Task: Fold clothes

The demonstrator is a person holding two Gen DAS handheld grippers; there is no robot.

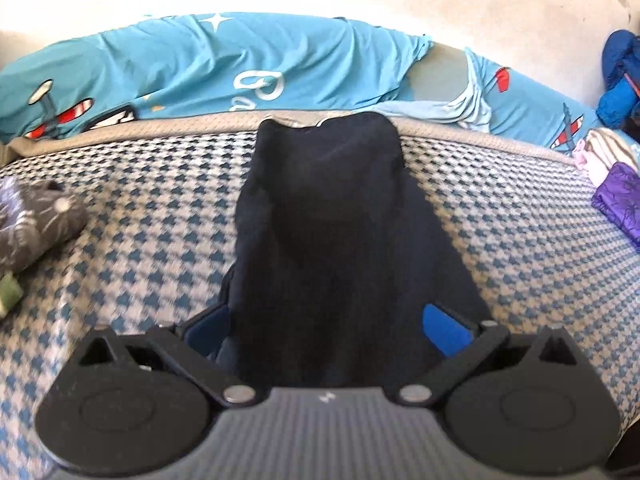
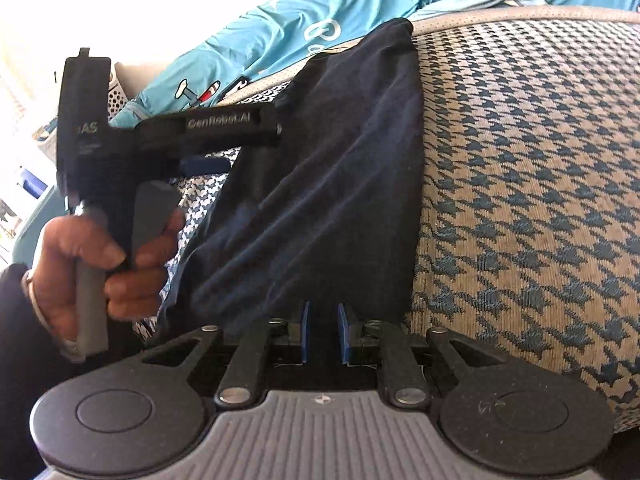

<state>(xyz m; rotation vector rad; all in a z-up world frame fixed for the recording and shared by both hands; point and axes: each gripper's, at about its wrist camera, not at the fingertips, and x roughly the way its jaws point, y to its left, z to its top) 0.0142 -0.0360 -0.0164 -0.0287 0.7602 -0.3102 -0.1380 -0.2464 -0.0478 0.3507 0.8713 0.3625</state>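
Note:
A dark navy garment lies folded in a long strip on the houndstooth bed cover. My left gripper stands wide open around its near end, the cloth draped between the blue pads. In the right wrist view the same garment lies to the left, and my right gripper is nearly shut with a narrow gap between its blue pads, at the garment's near edge; no cloth shows between them. The left gripper, held by a hand, is over the garment's left side.
A turquoise cartoon-print quilt lies along the far edge against the wall. A grey patterned cloth sits at the left, purple and pink clothes at the right, a blue garment far right. The houndstooth cover spreads to the right.

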